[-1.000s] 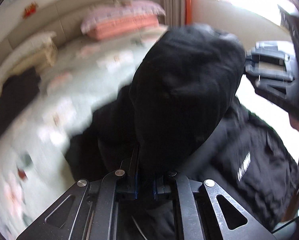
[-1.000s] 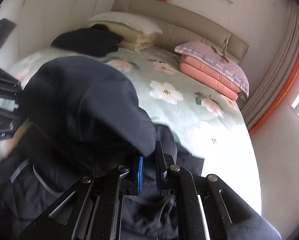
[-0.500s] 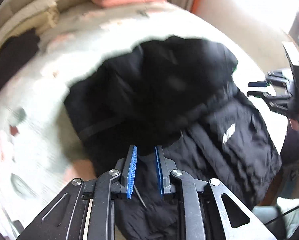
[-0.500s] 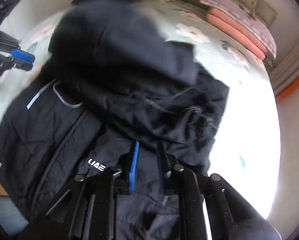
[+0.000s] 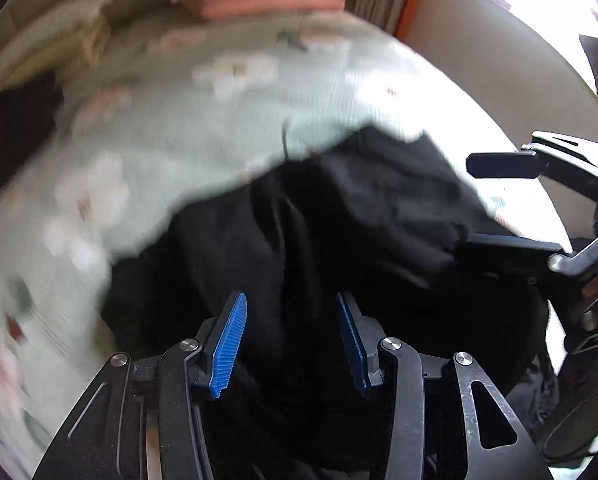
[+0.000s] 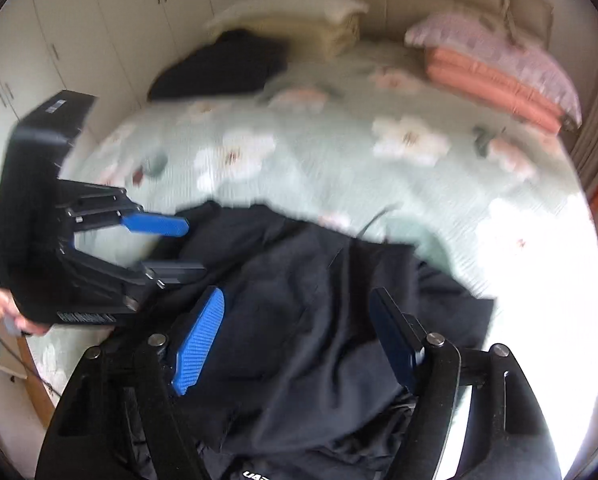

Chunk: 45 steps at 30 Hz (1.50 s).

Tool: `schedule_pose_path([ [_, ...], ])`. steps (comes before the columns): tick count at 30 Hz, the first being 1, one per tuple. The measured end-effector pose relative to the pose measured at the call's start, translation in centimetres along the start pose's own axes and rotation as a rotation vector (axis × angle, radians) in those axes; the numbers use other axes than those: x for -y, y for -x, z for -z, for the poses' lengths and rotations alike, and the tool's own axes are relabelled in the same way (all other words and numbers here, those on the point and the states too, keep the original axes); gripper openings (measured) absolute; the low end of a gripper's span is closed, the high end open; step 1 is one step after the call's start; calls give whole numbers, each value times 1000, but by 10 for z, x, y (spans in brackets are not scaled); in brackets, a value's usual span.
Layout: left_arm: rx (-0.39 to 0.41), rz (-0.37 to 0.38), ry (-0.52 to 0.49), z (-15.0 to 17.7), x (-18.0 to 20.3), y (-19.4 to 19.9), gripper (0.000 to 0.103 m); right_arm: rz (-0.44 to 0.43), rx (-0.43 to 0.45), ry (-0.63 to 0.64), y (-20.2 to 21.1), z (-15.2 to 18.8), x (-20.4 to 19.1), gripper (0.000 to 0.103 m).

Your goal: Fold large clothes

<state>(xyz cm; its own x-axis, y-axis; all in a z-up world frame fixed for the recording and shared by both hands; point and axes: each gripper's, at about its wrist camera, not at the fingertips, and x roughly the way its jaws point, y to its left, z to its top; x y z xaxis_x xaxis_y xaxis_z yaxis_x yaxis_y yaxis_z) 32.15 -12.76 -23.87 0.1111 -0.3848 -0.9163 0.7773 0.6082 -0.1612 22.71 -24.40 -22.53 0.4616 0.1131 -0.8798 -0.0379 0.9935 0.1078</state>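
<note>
Both let go: left gripper (image 5: pixel 291 320) and right gripper (image 6: pixel 299 320) gape wide over the black jacket (image 6: pixel 319 300), heaped at the floral bed's (image 6: pixel 339 168) near edge; white lettering unreadable

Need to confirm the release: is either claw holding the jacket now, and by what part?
Nothing is held. The left claw and right claw are both open above the black jacket, which lies loose on the bed.

Bare bedspread (image 6: pixel 339 168) beyond the jacket (image 6: pixel 319 300); pillows (image 6: pixel 499 72) line the headboard.
</note>
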Motion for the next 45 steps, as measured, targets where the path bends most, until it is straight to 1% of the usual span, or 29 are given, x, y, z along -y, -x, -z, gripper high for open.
schedule_pose_path([
  [1, -12, 34, 32, 17, -4, -8, 47, -13, -55, -3, -15, 7, -6, 77],
  [3, -66, 75, 122, 55, -11, -33, 50, 16, -176, -1, -53, 44, -12, 77],
  [4, -76, 89, 146, 67, -10, -40, 50, 21, -227, -11, -71, 65, -13, 77],
  [5, -71, 92, 164, 85, -6, -48, 51, 21, -238, -22, -83, 84, -14, 77],
  [7, -6, 63, 161, 99, 1, -47, 51, 64, -160, 15, -83, 104, -22, 78],
  [8, 5, 56, 166, 101, 1, -48, 51, 78, -140, 23, -83, 107, -25, 79],
  [10, 19, 74, 189, 100, -3, -49, 52, 59, -130, -24, -84, 106, -21, 79],
  [12, 9, 109, 207, 98, -8, -41, 52, 44, -148, -8, -78, 102, -22, 79],
  [14, 15, 123, 206, 95, -10, -25, 52, 24, -165, -4, -64, 95, -18, 77],
  [15, 20, 118, 201, 95, -10, -19, 52, -5, -162, -27, -50, 91, -14, 77],
  [17, 29, 101, 183, 95, -5, -4, 53, -30, -124, -67, -24, 83, -5, 77],
  [20, 25, 92, 164, 101, 7, 2, 54, -17, -45, -97, 6, 57, 6, 81],
  [21, 29, 86, 162, 103, 10, 1, 54, -19, -23, -105, 7, 45, 9, 81],
  [22, 28, 71, 162, 105, 15, -4, 55, -13, -26, -103, 1, 37, 13, 81],
  [23, 1, 37, 160, 108, 19, -16, 55, -6, -37, -91, -7, 31, 17, 81],
  [24, -10, 20, 154, 112, 21, -22, 55, 3, -66, -70, -25, 27, 18, 81],
  [26, -7, -18, 131, 121, 29, -38, 55, -1, -134, -59, -59, 35, 21, 80],
  [27, 2, -22, 136, 125, 30, -43, 55, 0, -164, -54, -75, 40, 26, 80],
  [28, 17, -17, 142, 127, 30, -46, 56, 5, -172, -44, -86, 47, 28, 80],
  [29, 28, -12, 144, 129, 30, -47, 56, 2, -142, -39, -88, 48, 29, 81],
  [33, 53, 19, 165, 136, 22, -46, 57, 5, -102, -34, -89, 55, 28, 81],
  [35, 32, 8, 178, 134, 19, -42, 57, 11, -114, -42, -81, 58, 28, 81],
  [37, 27, 2, 186, 125, 19, -32, 57, 26, -122, -51, -65, 53, 25, 79],
  [39, 51, 12, 193, 129, 24, -16, 58, 43, -79, -36, -34, 49, 13, 79],
  [41, 53, 19, 226, 136, 25, -11, 60, 30, -42, -30, -17, 53, -6, 80],
  [42, 43, 20, 241, 141, 24, -14, 60, 18, -56, -36, -17, 58, -13, 80],
  [43, 21, 9, 260, 144, 21, -20, 63, 2, -90, -35, -25, 65, -22, 80],
  [44, 3, 9, 278, 147, 16, -29, 63, 9, -121, -27, -33, 73, -24, 80],
  [45, -12, 18, 299, 150, 10, -40, 63, 52, -152, -21, -48, 84, -26, 79],
])
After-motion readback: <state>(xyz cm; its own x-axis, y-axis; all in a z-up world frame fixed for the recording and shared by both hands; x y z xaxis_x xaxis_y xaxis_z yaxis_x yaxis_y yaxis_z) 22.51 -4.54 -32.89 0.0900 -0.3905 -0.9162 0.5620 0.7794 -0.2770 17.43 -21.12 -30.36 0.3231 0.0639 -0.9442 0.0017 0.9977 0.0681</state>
